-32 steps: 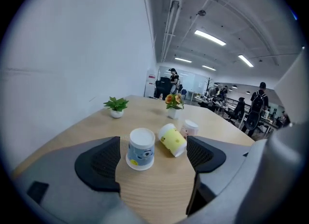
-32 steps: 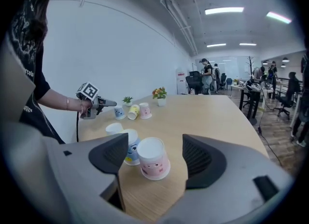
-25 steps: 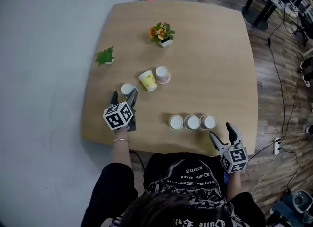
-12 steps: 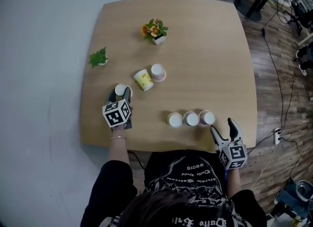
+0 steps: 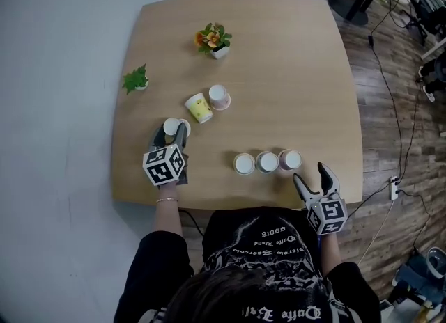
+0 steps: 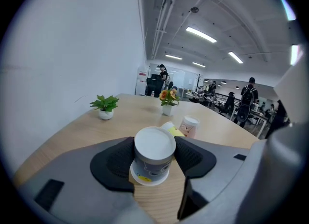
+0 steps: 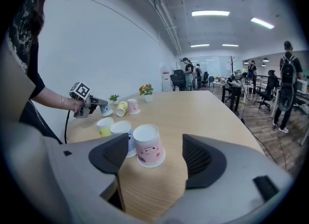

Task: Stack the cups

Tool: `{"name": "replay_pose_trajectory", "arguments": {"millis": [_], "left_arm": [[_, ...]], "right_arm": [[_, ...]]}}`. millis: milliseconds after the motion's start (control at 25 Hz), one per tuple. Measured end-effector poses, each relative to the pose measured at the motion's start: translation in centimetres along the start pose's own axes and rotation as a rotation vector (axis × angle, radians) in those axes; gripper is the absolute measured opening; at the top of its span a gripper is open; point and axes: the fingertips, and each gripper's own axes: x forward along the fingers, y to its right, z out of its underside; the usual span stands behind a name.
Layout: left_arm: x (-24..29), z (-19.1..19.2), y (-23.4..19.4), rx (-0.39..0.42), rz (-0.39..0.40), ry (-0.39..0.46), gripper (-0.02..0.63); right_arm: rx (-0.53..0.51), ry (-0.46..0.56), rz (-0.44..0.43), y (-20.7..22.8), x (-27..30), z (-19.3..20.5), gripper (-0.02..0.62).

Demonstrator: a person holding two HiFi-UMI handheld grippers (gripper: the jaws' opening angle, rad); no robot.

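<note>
**Item:** grey-blue printed paper cup [image 6: 154, 153], inverted, at 8 o'clock on the pale wooden table [image 5: 293, 71].

**Grip:** left gripper [image 5: 172, 131]; its jaws have just been closing and both pads now clench the cup's sides.

**Right gripper** [image 7: 157, 170]: spread and empty at 5 o'clock. The inverted pink paper cup [image 7: 148, 146] stands just ahead, untouched.

**Nearby:** tipped yellow paper cup [image 5: 198, 108], at 1 o'clock from the held cup.

**Hazards (judged):**
- A thin wall may buckle under the pinch, so the cup will not nest.
- The tapered sides may slip free on lifting.
- A low carry could knock the tipped yellow paper cup rolling.
</note>
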Motion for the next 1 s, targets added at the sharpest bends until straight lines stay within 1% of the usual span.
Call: {"name": "replay_pose_trajectory", "arguments": {"millis": [160,280,360,760,920,1000], "left_arm": [[-1.6,-1.0,3.3,0.036,0.092,0.027,0.264],[-3.1,-1.7,6.3,0.055,0.190,0.051,0.264],[-4.0,-2.2,8.0,0.081,0.239,0.063,0.264],[-7.7,-3.1,15.5,0.153,0.345,0.067,0.264],[-8.3,-2.1,18.2,0.139,0.414,0.027,0.264],[-8.9,-1.9,19.3,0.145,0.442,0.018,0.264]], "right_arm": [[-0.014,0.025,0.011,0.3,-0.2,-0.4,0.362],[-0.018,0.036,0.010,0.4,-0.4,-0.4,0.362],[-0.018,0.042,0.004,0.5,-0.5,-0.4,0.362],[-0.015,0.063,-0.024,0.6,-1.3,-0.5,0.351],[-0.028,0.057,-0.035,0.9,-1.6,-0.1,0.348],[-0.039,0.059,-0.044,0.8,-1.7,-0.2,0.348]]}}
